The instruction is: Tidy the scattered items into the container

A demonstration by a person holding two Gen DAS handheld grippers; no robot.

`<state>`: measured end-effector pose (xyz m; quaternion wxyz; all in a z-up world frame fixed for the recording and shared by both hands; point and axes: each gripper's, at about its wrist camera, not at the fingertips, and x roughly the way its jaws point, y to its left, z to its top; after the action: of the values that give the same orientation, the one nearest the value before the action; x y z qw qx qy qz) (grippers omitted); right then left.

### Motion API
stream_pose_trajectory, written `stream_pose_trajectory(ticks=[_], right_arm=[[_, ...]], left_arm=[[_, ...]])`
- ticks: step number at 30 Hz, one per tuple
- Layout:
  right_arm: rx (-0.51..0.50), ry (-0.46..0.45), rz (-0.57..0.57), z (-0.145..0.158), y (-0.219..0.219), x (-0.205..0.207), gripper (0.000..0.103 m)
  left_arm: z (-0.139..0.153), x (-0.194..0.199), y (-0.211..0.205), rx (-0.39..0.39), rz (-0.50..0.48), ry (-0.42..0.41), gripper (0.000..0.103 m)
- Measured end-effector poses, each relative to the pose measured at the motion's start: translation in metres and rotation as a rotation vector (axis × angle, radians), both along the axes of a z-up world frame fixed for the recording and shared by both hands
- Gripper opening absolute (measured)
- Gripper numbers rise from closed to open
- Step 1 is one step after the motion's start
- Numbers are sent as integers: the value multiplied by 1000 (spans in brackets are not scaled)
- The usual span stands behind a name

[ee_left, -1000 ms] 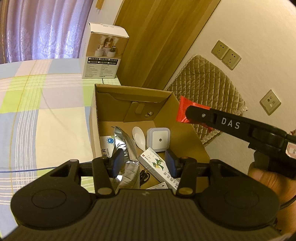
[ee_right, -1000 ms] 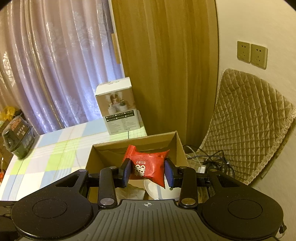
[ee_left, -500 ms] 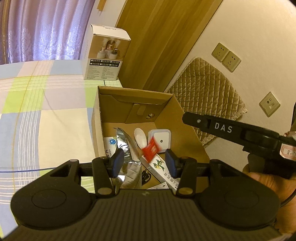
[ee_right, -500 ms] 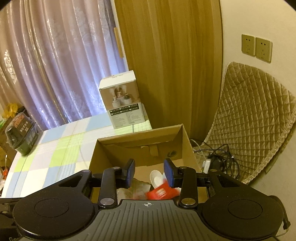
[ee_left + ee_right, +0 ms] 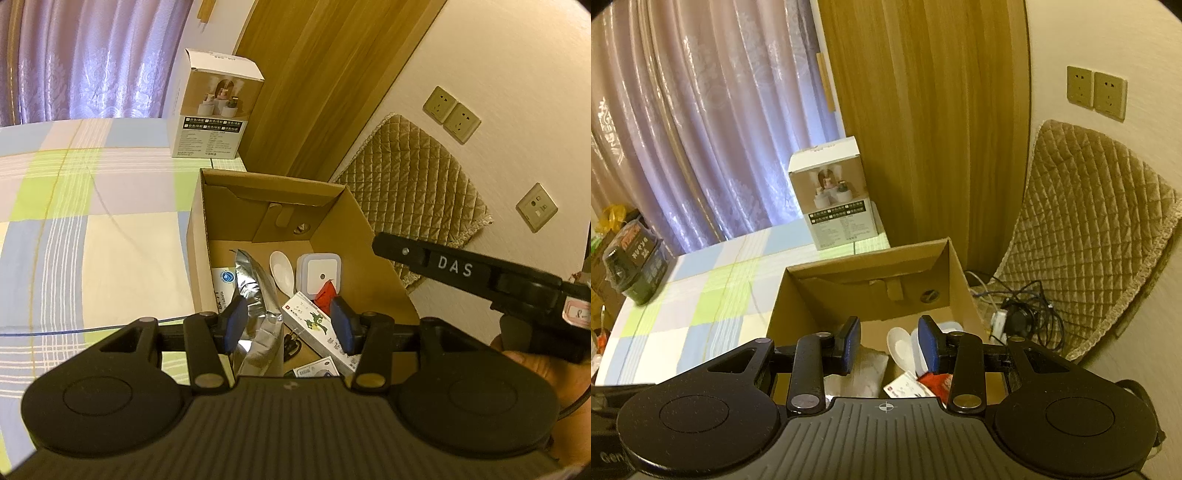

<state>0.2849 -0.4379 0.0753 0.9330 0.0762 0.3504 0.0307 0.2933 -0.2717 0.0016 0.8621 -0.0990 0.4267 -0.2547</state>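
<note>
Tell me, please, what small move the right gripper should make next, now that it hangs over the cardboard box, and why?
Probably lift the right gripper up and away from the cardboard box toward the checked tablecloth. Its jaws are open and empty, and the red packet already lies inside beside the white night light, so nothing remains for it to do there.

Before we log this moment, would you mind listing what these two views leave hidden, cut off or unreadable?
- Red snack packet: in the left wrist view, mostly hidden behind the left tongs' pad; in the right wrist view, behind the right tongs' arm.
- Brown cardboard box: near floor hidden by both tongs' bodies.
- White medicine carton: print too small to read.
- Dark jar: label blurred, right wrist view.
- Tabletop nearest the person: cut off by the frame edge.
</note>
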Motion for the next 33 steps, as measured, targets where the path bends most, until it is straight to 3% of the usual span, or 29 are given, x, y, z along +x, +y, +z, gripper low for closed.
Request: stream_pose_trajectory(ticks=[9,11,12,13,14,15,16,22,33], right_arm=[[6,6,-31,11,-14,-31,42],[10,4,-38,14,-16,-39,42],[11,4,-43,15,-17,-43,42],[14,3,-47,16,-18,-48,46],[17,3,-54,18,-19,-52,83],[19,-4,-66,19,-20,-57,97],[18,-26,-79,22,-21,-64,101],[33,-32,-73,31,-24,-94,101],[29,-9,-55,46,-14,-147,101]], left_arm=[[15,-25,4,23,2,-26,55],[19,-33,6,22,2,-34,72],[20,-37,7,24,2,-40,75],[22,-42,8,28,1,-45,79],[23,-46,9,36,-1,-48,83],[24,-51,10,45,-2,-51,85],[25,-56,12,52,0,-55,89],[30,-84,23,93,19,-64,101],[40,-130,33,137,72,-39,102]])
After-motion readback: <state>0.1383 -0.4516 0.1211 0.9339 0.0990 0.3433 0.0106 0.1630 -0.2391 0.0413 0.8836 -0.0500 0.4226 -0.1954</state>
